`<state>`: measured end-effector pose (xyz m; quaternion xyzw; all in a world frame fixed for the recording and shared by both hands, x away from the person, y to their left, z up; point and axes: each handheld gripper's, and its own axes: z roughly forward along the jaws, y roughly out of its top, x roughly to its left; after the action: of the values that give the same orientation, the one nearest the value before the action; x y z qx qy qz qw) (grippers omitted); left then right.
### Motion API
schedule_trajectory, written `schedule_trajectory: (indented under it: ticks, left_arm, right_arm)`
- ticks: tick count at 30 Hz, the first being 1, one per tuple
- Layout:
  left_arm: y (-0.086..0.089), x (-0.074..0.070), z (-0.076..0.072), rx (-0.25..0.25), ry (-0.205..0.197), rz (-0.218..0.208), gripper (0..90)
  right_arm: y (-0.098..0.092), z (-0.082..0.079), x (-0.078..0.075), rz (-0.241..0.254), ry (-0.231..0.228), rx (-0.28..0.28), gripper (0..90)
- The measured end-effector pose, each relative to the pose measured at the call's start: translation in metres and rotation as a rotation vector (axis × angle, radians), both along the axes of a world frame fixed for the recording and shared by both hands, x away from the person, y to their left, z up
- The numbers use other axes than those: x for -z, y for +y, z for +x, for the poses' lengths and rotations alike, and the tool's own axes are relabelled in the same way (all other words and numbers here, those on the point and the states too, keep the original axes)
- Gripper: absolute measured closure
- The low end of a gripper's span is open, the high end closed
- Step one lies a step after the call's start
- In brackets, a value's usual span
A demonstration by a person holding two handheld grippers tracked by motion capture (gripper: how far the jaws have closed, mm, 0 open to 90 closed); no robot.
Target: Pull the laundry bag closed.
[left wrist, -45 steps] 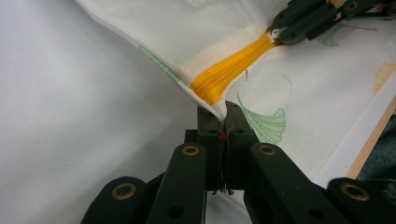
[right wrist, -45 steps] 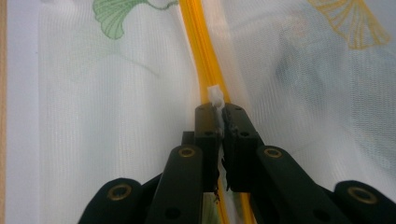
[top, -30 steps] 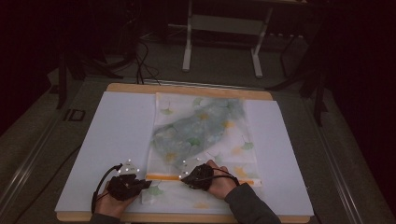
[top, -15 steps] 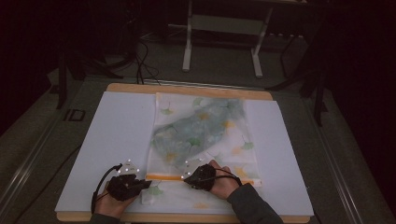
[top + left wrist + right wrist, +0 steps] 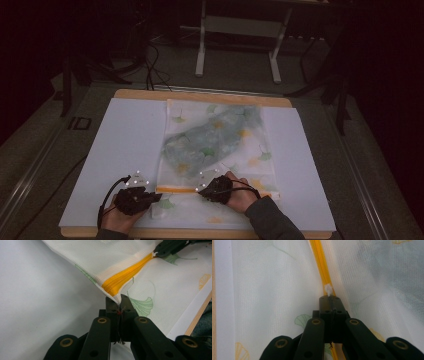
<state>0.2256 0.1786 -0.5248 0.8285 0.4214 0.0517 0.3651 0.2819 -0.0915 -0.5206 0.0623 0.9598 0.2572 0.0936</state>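
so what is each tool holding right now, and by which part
Left tool: the mesh bag, pinched at its corner by the orange zipper's end. Right tool: the white zipper pull.

The room is dim. Beyond the far edge of the desk (image 5: pixel 200 95), a white-legged stand (image 5: pixel 239 47) sits on grey floor (image 5: pixel 170 65), with dark cables (image 5: pixel 152 57) trailing left of it.

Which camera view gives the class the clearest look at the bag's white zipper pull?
The right gripper view: the white zipper pull sits on the orange zipper just beyond the right gripper, whose jaws are shut on it. The left gripper view shows the zipper's end; in the high view the pull is too small to tell.
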Motion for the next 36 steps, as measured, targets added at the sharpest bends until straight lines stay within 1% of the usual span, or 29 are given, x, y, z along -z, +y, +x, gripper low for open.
schedule_trajectory:
  ticks: [4,10,16,17,19,24,26,36]
  left_arm:
    - [0.000,0.000,0.000,0.001,-0.001,0.001,88.2]
    - [0.000,-0.001,0.000,-0.001,-0.002,-0.001,88.2]
    - [0.000,-0.001,0.000,0.001,-0.002,-0.005,88.2]
    - [0.000,-0.001,0.000,0.001,-0.002,-0.005,88.2]
    - [0.001,-0.001,0.000,0.002,-0.002,-0.008,88.2]
    - [0.001,-0.001,0.000,0.004,-0.002,-0.007,88.2]
    - [0.001,-0.001,0.000,0.003,-0.001,-0.009,88.2]
    - [0.002,-0.001,0.000,0.003,-0.002,-0.011,88.1]
  right_arm:
    - [0.001,0.001,0.001,-0.001,-0.004,0.000,90.0]
    - [0.002,0.002,0.001,-0.002,0.002,0.005,90.0]
    - [0.002,0.003,0.000,-0.012,0.008,-0.015,90.0]
    - [0.001,0.003,-0.002,-0.022,0.020,-0.026,90.0]
    - [0.000,0.002,-0.002,-0.034,0.004,-0.009,90.0]
    - [-0.005,0.002,-0.002,-0.030,0.011,-0.005,90.0]
    - [-0.008,0.002,-0.003,-0.036,0.014,-0.004,90.0]
    - [-0.015,0.002,-0.003,-0.038,0.014,-0.001,90.0]
